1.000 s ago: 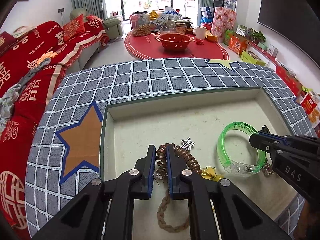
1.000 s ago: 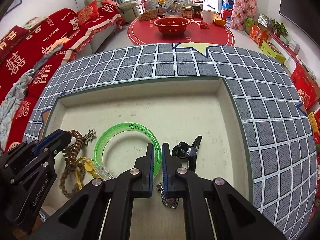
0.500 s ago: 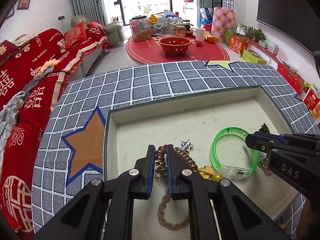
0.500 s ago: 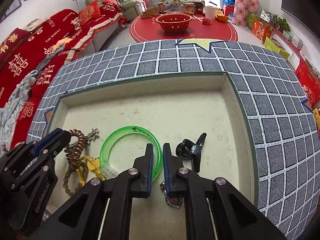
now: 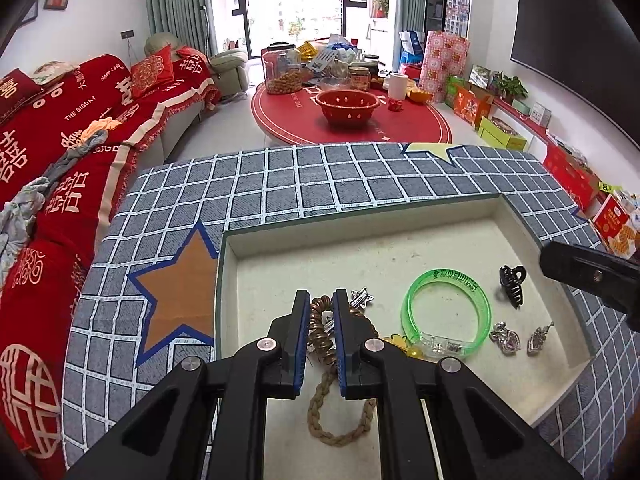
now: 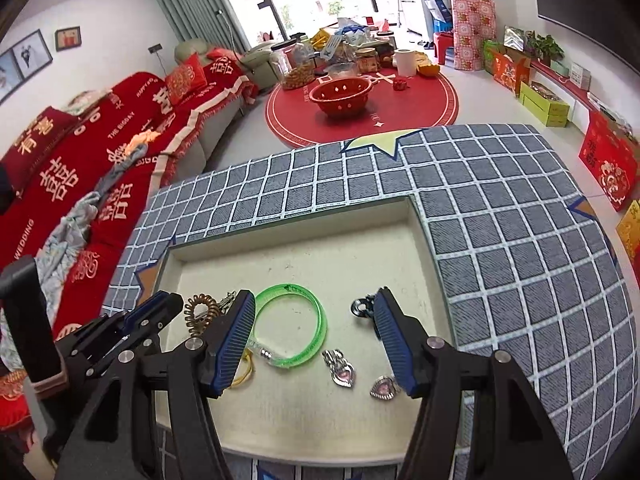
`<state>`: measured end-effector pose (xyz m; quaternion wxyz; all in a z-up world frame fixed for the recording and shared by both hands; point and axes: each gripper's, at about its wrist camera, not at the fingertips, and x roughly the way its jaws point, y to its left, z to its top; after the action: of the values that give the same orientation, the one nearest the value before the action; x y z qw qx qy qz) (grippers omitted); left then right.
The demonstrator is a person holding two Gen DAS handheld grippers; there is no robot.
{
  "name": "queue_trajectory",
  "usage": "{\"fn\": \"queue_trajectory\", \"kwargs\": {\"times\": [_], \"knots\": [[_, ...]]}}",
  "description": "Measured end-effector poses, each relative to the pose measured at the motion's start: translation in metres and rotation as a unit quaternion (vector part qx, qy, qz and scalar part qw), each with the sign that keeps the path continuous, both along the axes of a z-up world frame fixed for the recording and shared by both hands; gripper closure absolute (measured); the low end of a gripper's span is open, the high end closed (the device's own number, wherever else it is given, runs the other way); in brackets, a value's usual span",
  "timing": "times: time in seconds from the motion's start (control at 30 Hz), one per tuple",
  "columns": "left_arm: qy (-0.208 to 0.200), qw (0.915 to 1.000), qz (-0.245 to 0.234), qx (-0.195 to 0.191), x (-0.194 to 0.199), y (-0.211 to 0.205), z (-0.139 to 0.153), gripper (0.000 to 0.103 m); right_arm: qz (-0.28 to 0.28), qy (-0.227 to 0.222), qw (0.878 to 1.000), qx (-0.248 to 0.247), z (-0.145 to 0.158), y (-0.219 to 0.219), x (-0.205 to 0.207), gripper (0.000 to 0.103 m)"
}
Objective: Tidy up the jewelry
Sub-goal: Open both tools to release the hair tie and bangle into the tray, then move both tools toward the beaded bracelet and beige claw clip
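Observation:
A shallow cream tray (image 5: 360, 256) holds the jewelry. My left gripper (image 5: 321, 312) is shut on a brown coil hair tie (image 5: 318, 320) at the tray's left, above a braided cord (image 5: 340, 420). Beside them lie a silver star clip (image 5: 362, 296) and a yellow piece (image 5: 396, 340). A green bangle (image 6: 290, 324) lies mid-tray, with a black claw clip (image 6: 362, 306) to its right. Two silver heart earrings (image 6: 342, 372) (image 6: 384, 388) lie near the front edge. My right gripper (image 6: 316, 298) hangs above them with its jaws opening and nothing between them.
The tray sits sunk into a grey checked cushion top (image 6: 500, 240) with star patches. Beyond are a red round table (image 5: 352, 120) with a red bowl and jars, a red-covered sofa (image 5: 80, 128) at the left and boxes along the right wall.
My right gripper has opened wide and lifted away from the tray, and both heart earrings now lie free on it. My left gripper stays shut on the coil.

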<state>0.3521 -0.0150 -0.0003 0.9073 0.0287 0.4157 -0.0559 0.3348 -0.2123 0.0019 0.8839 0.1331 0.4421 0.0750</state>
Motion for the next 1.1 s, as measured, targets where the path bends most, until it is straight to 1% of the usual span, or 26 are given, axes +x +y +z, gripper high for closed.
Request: {"fn": "queue_trajectory", "kwargs": {"times": [0.03, 0.07, 0.1, 0.13, 0.17, 0.2, 0.23, 0.3, 0.37, 0.43, 0.53, 0.6, 0.67, 0.83, 0.97, 1.1], "knots": [[-0.001, 1.0, 0.0, -0.003, -0.002, 0.001, 0.002, 0.078, -0.003, -0.001, 1.0, 0.005, 0.002, -0.003, -0.005, 0.037], [-0.001, 1.0, 0.0, -0.006, -0.003, 0.002, 0.003, 0.063, -0.005, -0.001, 1.0, 0.007, 0.003, -0.005, -0.009, 0.036], [0.0, 1.0, 0.0, -0.008, -0.005, 0.002, 0.004, 0.038, -0.006, -0.001, 1.0, 0.008, 0.004, -0.007, -0.013, 0.034], [0.0, 1.0, 0.004, -0.009, -0.007, 0.003, 0.006, 0.0, -0.007, 0.0, 1.0, 0.011, 0.006, -0.009, -0.017, 0.029], [-0.021, 0.9996, 0.017, -0.011, -0.014, 0.008, 0.012, 0.0, -0.007, -0.001, 1.0, 0.014, 0.006, -0.011, -0.021, 0.024], [-0.031, 0.9993, 0.019, -0.008, -0.018, 0.01, 0.015, 0.0, -0.008, -0.004, 1.0, 0.018, 0.009, -0.012, -0.026, 0.023], [-0.034, 0.9993, 0.016, -0.006, -0.022, 0.011, 0.018, 0.0, -0.008, -0.011, 1.0, 0.021, 0.012, -0.014, -0.031, 0.023], [-0.032, 0.9993, 0.016, -0.008, -0.028, 0.014, 0.023, 0.0, -0.009, -0.02, 0.999, 0.024, 0.018, -0.018, -0.042, 0.018], [-0.037, 0.9991, 0.017, -0.011, -0.038, 0.019, 0.029, 0.0, -0.004, -0.027, 0.999, 0.038, 0.023, -0.021, -0.052, 0.012], [-0.047, 0.9986, 0.018, -0.014, -0.049, 0.024, 0.036, 0.0, -0.006, -0.038, 0.998, 0.041, 0.03, -0.025, -0.063, 0.0], [-0.053, 0.9983, 0.01, -0.023, -0.068, 0.028, 0.044, 0.0, -0.009, -0.061, 0.997, 0.047, 0.039, -0.031, -0.084, 0.0], [-0.052, 0.9983, 0.001, -0.028, -0.082, 0.028, 0.046, 0.0, -0.012, -0.059, 0.997, 0.046, 0.042, -0.034, -0.098, 0.0], [-0.043, 0.998, -0.026, -0.04, -0.096, 0.025, 0.045, 0.0, -0.013, -0.045, 0.998, 0.039, 0.041, -0.036, -0.107, 0.0], [-0.029, 0.9965, -0.069, -0.037, -0.133, 0.008, 0.033, 0.0, -0.02, -0.015, 0.998, 0.05, 0.022, -0.046, -0.141, 0.0], [-0.007, 0.9957, -0.087, -0.032, -0.15, -0.008, 0.016, 0.0, -0.022, 0.007, 0.999, 0.032, -0.001, -0.049, -0.172, 0.0], [0.012, 0.9947, -0.099, -0.025, -0.158, -0.021, 0.001, 0.0, -0.019, 0.025, 0.999, 0.017, -0.023, -0.048, -0.202, 0.0]]}}
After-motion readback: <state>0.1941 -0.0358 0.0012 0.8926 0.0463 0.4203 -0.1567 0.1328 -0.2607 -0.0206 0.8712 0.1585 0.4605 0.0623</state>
